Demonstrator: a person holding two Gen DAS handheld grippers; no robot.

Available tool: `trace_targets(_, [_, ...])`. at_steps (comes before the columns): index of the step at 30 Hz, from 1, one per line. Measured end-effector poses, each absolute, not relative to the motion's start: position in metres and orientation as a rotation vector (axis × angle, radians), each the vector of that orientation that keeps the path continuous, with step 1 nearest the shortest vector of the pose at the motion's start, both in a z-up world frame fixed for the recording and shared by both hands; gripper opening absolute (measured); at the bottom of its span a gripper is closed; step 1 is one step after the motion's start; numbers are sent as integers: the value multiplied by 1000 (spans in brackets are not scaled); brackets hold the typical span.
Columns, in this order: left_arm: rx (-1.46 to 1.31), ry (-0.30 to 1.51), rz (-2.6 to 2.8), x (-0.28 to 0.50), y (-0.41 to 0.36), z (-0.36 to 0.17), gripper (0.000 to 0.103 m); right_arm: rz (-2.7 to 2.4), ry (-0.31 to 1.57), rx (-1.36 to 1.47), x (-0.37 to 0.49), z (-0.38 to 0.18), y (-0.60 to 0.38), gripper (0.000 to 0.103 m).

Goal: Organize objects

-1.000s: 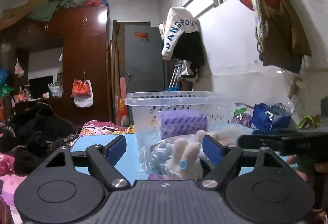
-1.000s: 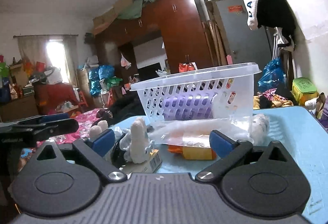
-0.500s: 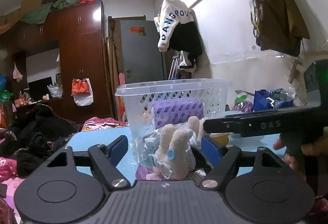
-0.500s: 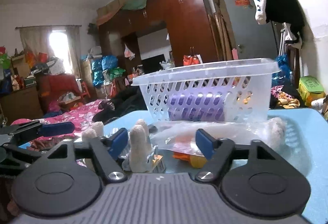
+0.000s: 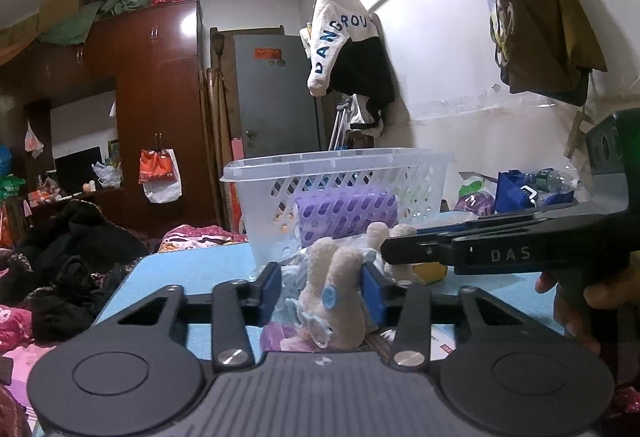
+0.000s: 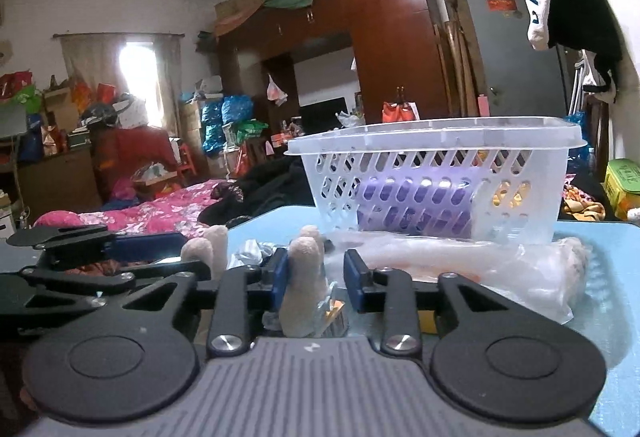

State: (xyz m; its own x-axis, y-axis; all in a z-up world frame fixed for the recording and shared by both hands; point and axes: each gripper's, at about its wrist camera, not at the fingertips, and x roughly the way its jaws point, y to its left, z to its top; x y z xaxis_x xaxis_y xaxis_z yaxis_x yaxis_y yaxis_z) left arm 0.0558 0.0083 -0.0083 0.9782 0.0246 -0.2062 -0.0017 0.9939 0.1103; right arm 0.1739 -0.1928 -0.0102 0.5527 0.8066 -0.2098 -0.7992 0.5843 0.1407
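A beige plush rabbit with a blue button (image 5: 334, 295) lies on the blue table (image 5: 192, 269) between the fingers of my left gripper (image 5: 320, 291), whose jaws are narrowed around it. In the right wrist view another plush rabbit (image 6: 302, 291) stands between the fingers of my right gripper (image 6: 316, 283), touching the left pad, with a gap on the right. A white plastic basket (image 5: 340, 181) behind holds a purple perforated object (image 5: 346, 209). The basket also shows in the right wrist view (image 6: 436, 181).
A clear plastic bag (image 6: 472, 269) with orange contents lies in front of the basket. The right gripper's body (image 5: 500, 253) crosses the left wrist view at the right. A bed with pink bedding (image 6: 152, 213) and dark clothes (image 5: 68, 257) lie beyond the table edge.
Both grippers have narrowed their jaws. The left gripper has closed in around the button rabbit, the right around the other rabbit's ears. Both moved forward toward the toys.
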Motion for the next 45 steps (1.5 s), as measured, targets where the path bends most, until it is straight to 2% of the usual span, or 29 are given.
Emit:
trace_targets(9, [136,212,22,60,-1,-12,23,960,246,7,169,-11,-191,18])
trace_targets(12, [141,200,22,57,-1,-11,20,954,226,1,166,-12,-192,16])
trace_targets(25, [170,92,-16,39,-8,3,18,939,141,19,149,2,-211,15])
trace_targets(33, [214,2,-83,44,-23,42,18,894,73,-5,149,48,-224,14])
trace_targets(39, [211,-15,-154,81,-32,95,18,829,25,-48,171,99,-225,15])
trace_targets(45, [215,19,-182,155,-51,135,18,700,42,-106,227,139,-212,14])
